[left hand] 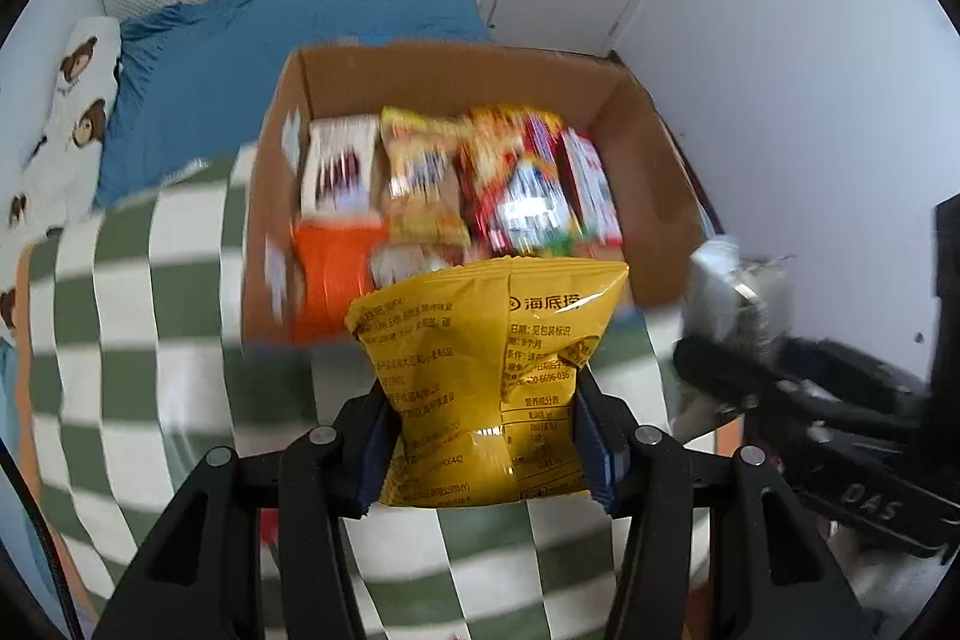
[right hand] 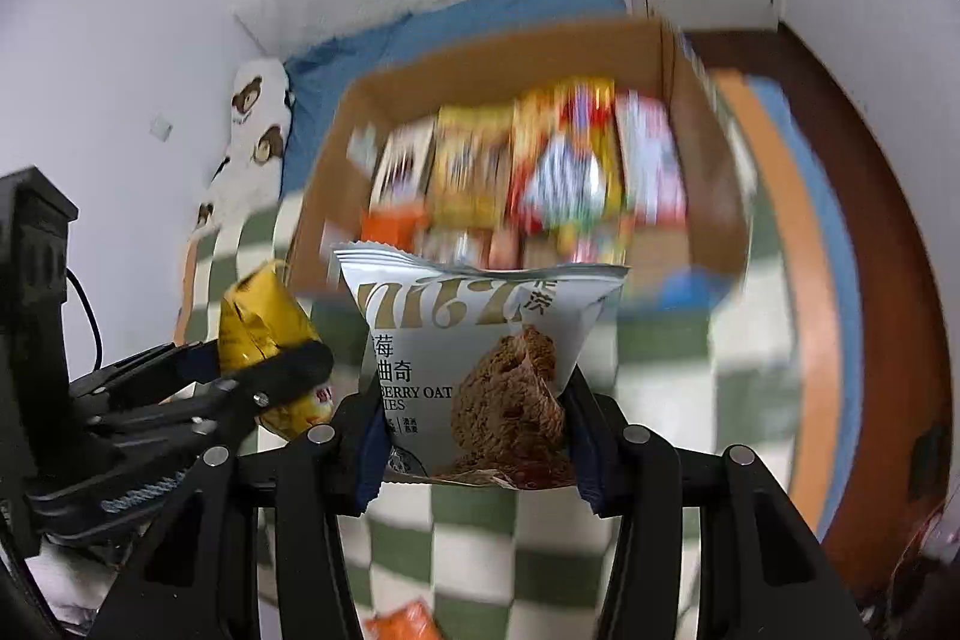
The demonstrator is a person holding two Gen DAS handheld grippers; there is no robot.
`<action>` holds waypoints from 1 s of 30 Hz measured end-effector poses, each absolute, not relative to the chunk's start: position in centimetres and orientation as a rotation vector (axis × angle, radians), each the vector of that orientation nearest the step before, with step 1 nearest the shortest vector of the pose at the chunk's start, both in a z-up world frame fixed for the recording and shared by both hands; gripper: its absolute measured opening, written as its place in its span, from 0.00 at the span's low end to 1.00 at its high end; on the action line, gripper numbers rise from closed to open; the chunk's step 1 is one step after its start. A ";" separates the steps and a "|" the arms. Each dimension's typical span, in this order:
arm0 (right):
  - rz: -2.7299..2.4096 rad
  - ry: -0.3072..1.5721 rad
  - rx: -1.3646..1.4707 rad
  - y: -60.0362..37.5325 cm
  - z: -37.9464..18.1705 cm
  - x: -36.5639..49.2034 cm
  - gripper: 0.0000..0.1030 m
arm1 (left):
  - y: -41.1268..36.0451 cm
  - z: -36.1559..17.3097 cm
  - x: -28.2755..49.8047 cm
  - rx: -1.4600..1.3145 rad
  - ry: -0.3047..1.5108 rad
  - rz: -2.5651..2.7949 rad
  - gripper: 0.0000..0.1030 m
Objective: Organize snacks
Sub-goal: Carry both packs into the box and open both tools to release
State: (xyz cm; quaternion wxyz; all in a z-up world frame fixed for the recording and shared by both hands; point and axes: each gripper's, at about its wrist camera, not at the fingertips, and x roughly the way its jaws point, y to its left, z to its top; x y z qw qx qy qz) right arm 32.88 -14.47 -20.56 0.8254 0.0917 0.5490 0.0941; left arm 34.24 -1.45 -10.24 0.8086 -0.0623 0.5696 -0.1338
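Observation:
My left gripper (left hand: 486,454) is shut on a yellow snack bag (left hand: 486,370) and holds it in the air just short of an open cardboard box (left hand: 456,70). The box holds several colourful snack packets (left hand: 480,178). My right gripper (right hand: 474,448) is shut on a silver oat cookie bag (right hand: 480,358), also short of the same box (right hand: 510,52). The left gripper with its yellow bag (right hand: 264,322) shows at the left of the right wrist view. The right gripper with its silver bag (left hand: 732,292) shows at the right of the left wrist view.
The box sits on a bed with a green and white checked blanket (left hand: 150,280). A blue pillow (left hand: 288,58) and a bear-print cushion (left hand: 72,100) lie behind it. A white wall (left hand: 810,70) and door are at the right. An orange packet (right hand: 402,622) lies on the blanket.

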 end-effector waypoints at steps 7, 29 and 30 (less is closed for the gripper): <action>0.184 1.255 0.156 -14.2 -23.2 43.9 0.51 | -1.0 -14.1 45.8 -0.166 1.362 -0.237 0.48; 0.161 1.432 0.116 -13.3 -34.1 51.0 0.89 | 0.0 -22.8 52.1 -0.207 1.528 -0.152 0.84; 0.158 1.427 0.114 -13.4 -34.0 50.7 0.89 | -0.1 -22.5 51.9 -0.196 1.519 -0.148 0.84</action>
